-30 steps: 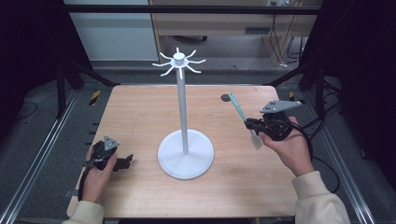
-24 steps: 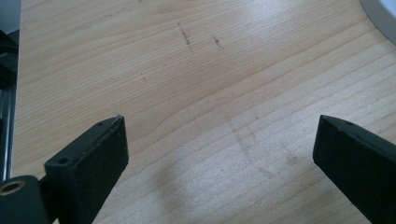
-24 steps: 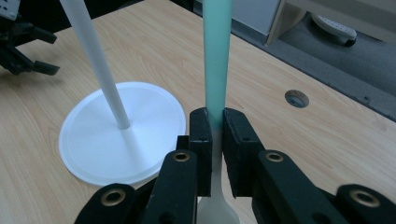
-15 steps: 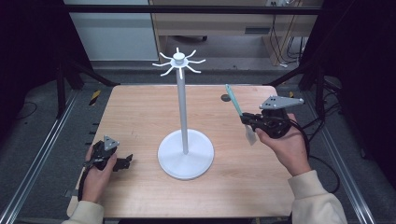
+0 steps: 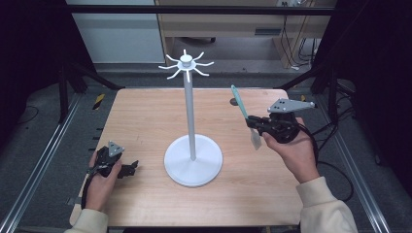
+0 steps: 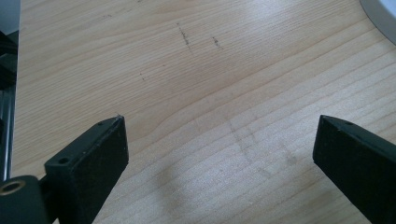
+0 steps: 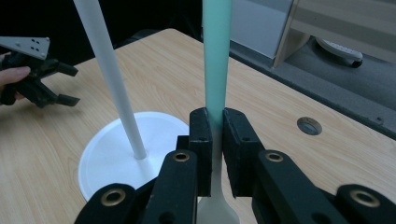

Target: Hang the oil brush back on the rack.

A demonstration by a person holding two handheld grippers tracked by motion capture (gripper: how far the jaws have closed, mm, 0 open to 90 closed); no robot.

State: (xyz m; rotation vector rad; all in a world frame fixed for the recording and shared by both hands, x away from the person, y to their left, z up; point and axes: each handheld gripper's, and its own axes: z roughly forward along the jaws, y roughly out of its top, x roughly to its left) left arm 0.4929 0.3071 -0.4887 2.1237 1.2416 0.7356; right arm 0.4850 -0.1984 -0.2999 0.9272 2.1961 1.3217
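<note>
A white stand rises from the middle of the table, with a thin pole [image 5: 189,116] [image 7: 109,74], a round base [image 5: 193,162] [image 7: 107,161] and a ring of hooks [image 5: 185,65] at its top. My right gripper [image 5: 252,122] [image 7: 215,122] hangs above the table to the right of the pole, shut on a utensil. The utensil has a teal handle [image 5: 239,103] [image 7: 217,56] that points up and a white head [image 5: 255,139] that hangs down. My left gripper [image 5: 132,169] [image 6: 219,135] rests low at the table's front left, open, with bare wood between its jaws; it is also seen in the right gripper view [image 7: 65,84].
A round cable hole [image 5: 233,102] [image 7: 309,125] sits near the table's [image 5: 145,121] far right edge. Metal rails [image 5: 43,160] run along both sides. A wooden cabinet [image 5: 228,22] stands behind the table. A yellow-and-black item [image 5: 98,101] lies off the far left corner.
My right gripper has carried the utensil leftward towards the stand's pole and slightly up. The left gripper has stayed where it was.
</note>
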